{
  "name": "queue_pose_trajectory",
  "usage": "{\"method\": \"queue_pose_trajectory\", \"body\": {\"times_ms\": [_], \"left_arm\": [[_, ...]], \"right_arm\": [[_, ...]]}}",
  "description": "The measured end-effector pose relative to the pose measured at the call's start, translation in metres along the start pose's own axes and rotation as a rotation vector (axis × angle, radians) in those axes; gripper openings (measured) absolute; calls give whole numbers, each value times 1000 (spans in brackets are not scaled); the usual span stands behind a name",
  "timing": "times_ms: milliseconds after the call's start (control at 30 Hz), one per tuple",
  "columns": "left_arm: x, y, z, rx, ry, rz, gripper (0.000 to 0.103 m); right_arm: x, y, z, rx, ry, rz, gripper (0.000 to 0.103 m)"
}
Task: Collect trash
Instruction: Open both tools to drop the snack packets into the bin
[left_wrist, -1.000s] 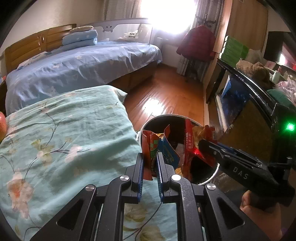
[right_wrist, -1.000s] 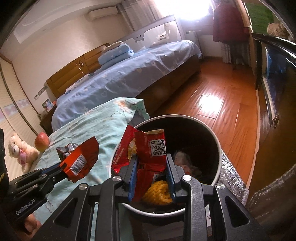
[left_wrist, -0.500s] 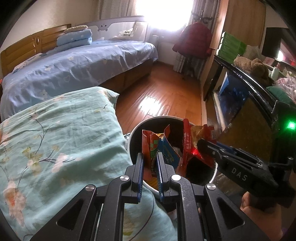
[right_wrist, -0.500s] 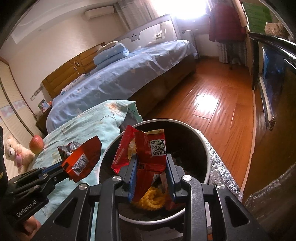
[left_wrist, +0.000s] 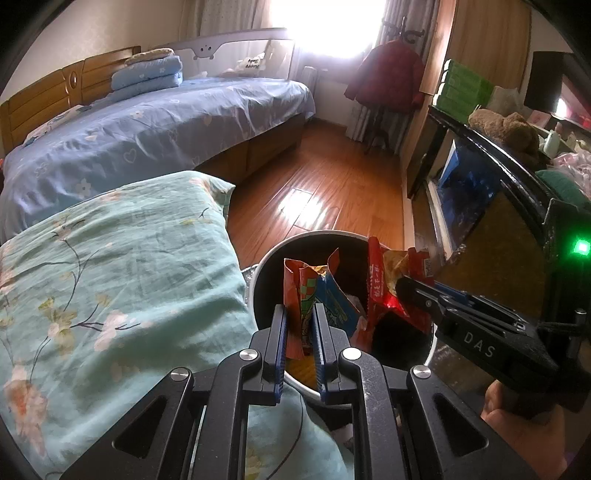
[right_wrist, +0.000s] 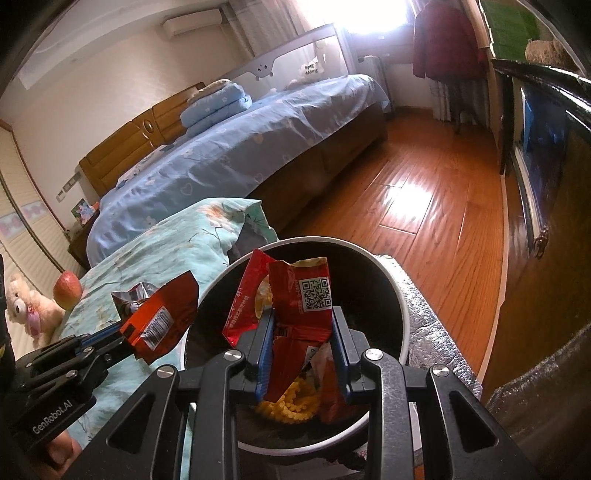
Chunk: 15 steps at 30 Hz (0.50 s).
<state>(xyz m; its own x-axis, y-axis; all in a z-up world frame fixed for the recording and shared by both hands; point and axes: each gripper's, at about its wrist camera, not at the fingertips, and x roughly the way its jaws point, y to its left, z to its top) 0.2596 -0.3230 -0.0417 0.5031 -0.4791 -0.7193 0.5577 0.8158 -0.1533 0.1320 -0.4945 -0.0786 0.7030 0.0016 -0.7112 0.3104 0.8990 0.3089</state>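
Note:
My left gripper (left_wrist: 300, 314) is shut on an orange snack wrapper (left_wrist: 308, 291) and holds it over the near rim of a round white bin with a black inside (left_wrist: 325, 236). My right gripper (right_wrist: 302, 321) is shut on a red snack bag with a QR code (right_wrist: 299, 295), held over the same bin (right_wrist: 402, 306). Yellow snack pieces and wrappers (right_wrist: 291, 402) lie inside the bin. Each gripper shows in the other's view: the right gripper (left_wrist: 402, 286) with its red bag, the left gripper (right_wrist: 127, 338) with the orange wrapper (right_wrist: 162, 317).
A teal floral quilt (left_wrist: 110, 280) lies left of the bin. A red apple (right_wrist: 67, 294) and a plush toy (right_wrist: 26, 306) sit on it farther left. A blue bed (left_wrist: 147, 125), wooden floor (left_wrist: 332, 184) and a dark cabinet (left_wrist: 498, 184) on the right surround the spot.
Both grippers moved forward, further over the bin, each still holding its wrapper. The bin now sits closer and more beneath them.

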Motion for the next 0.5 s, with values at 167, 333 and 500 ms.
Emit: {"method": "queue_pose_trajectory", "body": {"times_ms": [167, 333, 500], "left_arm": [[3, -2, 1, 0, 4, 2, 12], [7, -2, 3, 1, 11, 7, 12], [12, -2, 5, -1, 17, 12, 12]], "right_arm": [[2, -1, 1, -1, 3, 0, 29], [4, -2, 2, -5, 6, -3, 29], [6, -2, 2, -9, 8, -6, 29]]}}
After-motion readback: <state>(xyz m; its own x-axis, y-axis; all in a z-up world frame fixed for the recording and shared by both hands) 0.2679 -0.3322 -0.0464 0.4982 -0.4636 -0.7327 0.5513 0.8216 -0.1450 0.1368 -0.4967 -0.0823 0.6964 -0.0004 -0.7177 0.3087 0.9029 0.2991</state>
